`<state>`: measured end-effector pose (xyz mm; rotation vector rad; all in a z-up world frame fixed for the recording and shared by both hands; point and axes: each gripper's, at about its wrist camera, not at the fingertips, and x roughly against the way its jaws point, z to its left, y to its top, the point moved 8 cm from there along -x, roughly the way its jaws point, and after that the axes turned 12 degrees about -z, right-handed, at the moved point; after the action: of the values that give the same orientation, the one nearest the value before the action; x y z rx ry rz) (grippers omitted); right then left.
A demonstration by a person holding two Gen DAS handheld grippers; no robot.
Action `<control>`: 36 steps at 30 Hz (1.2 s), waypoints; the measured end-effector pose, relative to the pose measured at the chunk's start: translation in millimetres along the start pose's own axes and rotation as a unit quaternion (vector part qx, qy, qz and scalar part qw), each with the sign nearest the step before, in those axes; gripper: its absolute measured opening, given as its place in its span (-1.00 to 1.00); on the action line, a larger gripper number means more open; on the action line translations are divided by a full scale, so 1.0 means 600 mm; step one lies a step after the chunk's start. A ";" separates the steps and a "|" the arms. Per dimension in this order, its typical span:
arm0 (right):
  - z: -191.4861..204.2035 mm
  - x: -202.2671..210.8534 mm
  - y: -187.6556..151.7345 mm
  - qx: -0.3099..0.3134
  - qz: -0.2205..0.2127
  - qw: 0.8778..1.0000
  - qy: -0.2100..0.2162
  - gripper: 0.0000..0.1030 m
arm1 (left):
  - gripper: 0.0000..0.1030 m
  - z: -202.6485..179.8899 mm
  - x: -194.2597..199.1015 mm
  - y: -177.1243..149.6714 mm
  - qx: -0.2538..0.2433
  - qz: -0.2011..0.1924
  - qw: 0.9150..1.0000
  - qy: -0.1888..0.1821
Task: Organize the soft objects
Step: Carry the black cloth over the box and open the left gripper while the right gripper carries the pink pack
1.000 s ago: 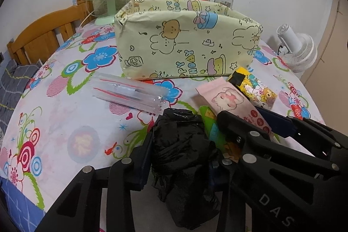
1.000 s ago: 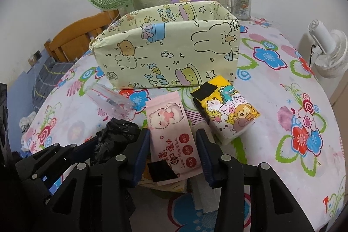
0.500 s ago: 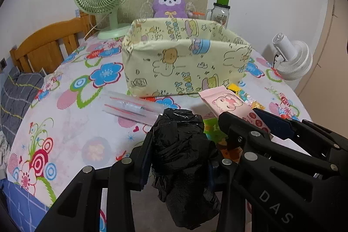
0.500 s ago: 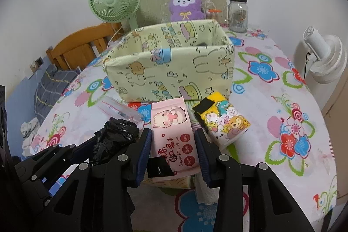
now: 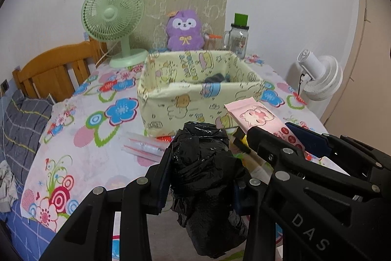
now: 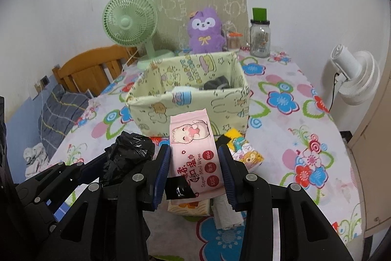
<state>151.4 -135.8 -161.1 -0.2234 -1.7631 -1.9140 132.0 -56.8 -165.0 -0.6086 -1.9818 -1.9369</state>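
Note:
My left gripper [image 5: 201,177] is shut on a roll of black plastic bags [image 5: 202,163] and holds it above the table in front of the yellow cartoon fabric box [image 5: 195,102]. My right gripper [image 6: 194,170] is shut on a pink pack of wet wipes [image 6: 195,148], also lifted before the box [image 6: 185,104]. The wipes pack also shows in the left wrist view [image 5: 264,121], and the black roll in the right wrist view [image 6: 129,153]. Dark cloth [image 6: 217,83] lies inside the box.
A yellow animal-print tissue pack [image 6: 242,151] and more packs [image 6: 188,207] lie on the flowered table. A clear plastic pouch [image 5: 144,146] lies left of the box. Behind stand a green fan [image 5: 114,21], purple plush [image 5: 184,31], glass jar [image 5: 238,38]. A white fan [image 6: 352,75] is right.
Both grippers have risen with their loads; the black roll and wipes pack have left the table, and the inside of the box now shows.

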 end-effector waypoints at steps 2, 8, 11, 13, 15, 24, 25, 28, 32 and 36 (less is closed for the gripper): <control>0.000 0.007 0.009 0.001 -0.005 1.000 -0.001 -0.14 | -0.21 -0.002 0.006 0.009 -0.002 -0.005 1.000 0.000; 0.000 0.026 0.033 0.005 -0.023 1.000 -0.004 -0.15 | -0.21 -0.008 0.022 0.036 -0.008 -0.023 1.000 0.000; 0.000 0.035 0.049 0.006 -0.032 0.999 -0.005 -0.15 | -0.21 -0.011 0.028 0.049 -0.010 -0.031 0.999 -0.001; 0.000 0.039 0.057 0.007 -0.038 0.999 -0.006 -0.15 | -0.21 -0.012 0.031 0.058 -0.011 -0.037 0.999 -0.002; 0.001 0.043 0.067 0.009 -0.043 0.999 -0.008 -0.15 | -0.21 -0.013 0.034 0.067 -0.011 -0.042 0.999 -0.003; 0.002 0.053 0.108 0.010 -0.068 0.998 -0.011 -0.15 | -0.21 -0.013 0.040 0.109 -0.018 -0.068 0.998 -0.006; 0.002 0.052 0.113 0.010 -0.071 0.997 -0.011 -0.15 | -0.21 -0.013 0.040 0.113 -0.019 -0.070 0.997 -0.007; 0.003 0.050 0.127 0.010 -0.077 0.997 -0.011 -0.14 | -0.21 -0.012 0.037 0.127 -0.019 -0.076 0.997 -0.007; 0.003 0.041 0.145 0.011 -0.082 0.997 -0.011 -0.15 | -0.21 -0.008 0.031 0.142 -0.020 -0.082 0.996 -0.007; 0.003 0.029 0.160 0.013 -0.085 0.996 -0.011 -0.14 | -0.21 -0.007 0.018 0.155 -0.022 -0.085 0.996 -0.008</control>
<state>182.0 -140.0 -68.7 -0.0887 -1.8740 -2.0108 168.6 -59.8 -79.0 -0.4808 -2.0675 -2.0848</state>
